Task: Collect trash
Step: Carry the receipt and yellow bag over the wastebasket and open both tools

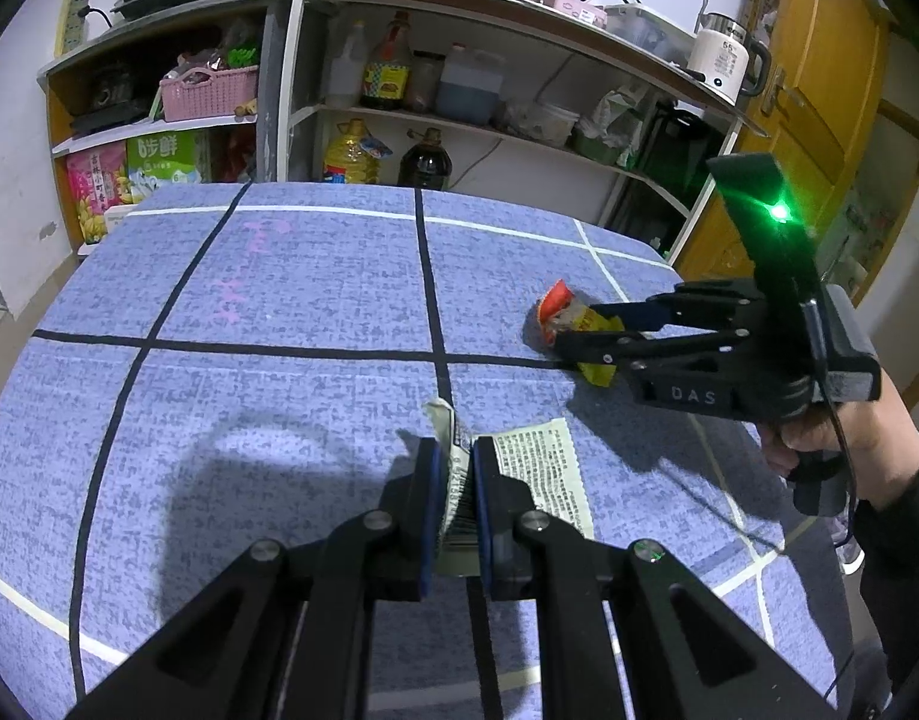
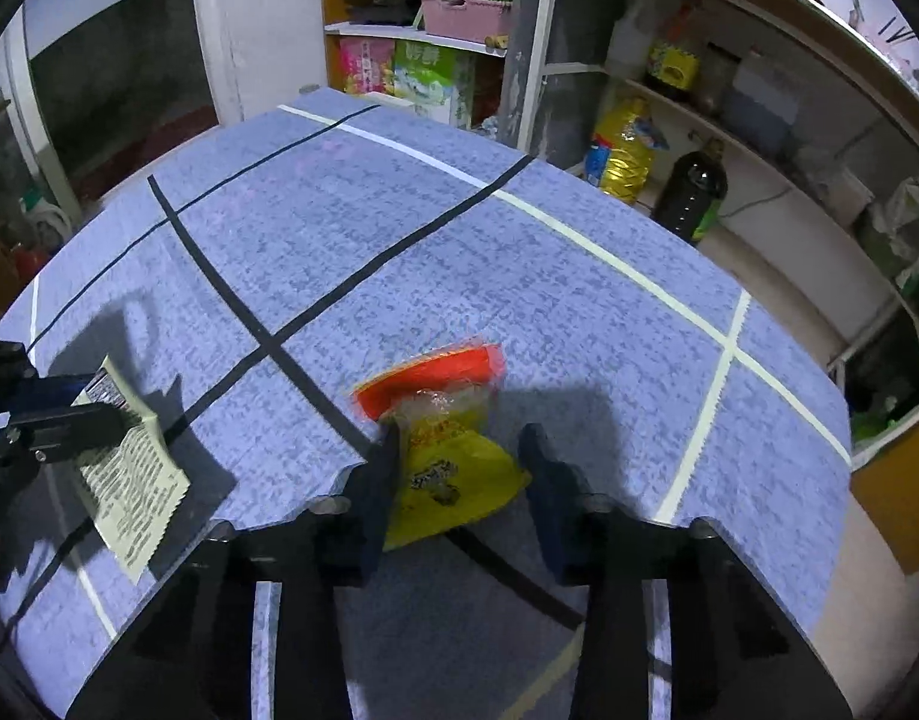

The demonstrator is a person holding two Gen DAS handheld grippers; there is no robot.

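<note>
A pale green printed wrapper [image 1: 543, 468] is pinched upright in my left gripper [image 1: 456, 450], which is shut on its folded edge just above the blue checked tablecloth [image 1: 279, 300]. From the right wrist view the same wrapper [image 2: 135, 480] hangs from the left gripper [image 2: 93, 405] at the left edge. A crumpled yellow and red snack wrapper [image 2: 447, 384] lies on the cloth between the fingers of my right gripper [image 2: 462, 435]. Its left finger touches the wrapper and the right finger stands apart, so the gripper is open. The left wrist view shows that gripper [image 1: 579, 330] straddling the snack wrapper [image 1: 558, 306].
Behind the table stand shelves [image 1: 399, 114] with oil bottles, a pink basket and boxes. A white kettle [image 1: 723, 60] sits on the counter top. A yellow door [image 1: 819, 90] is at the right. A person's hand [image 1: 819, 438] holds the right gripper near the table's right edge.
</note>
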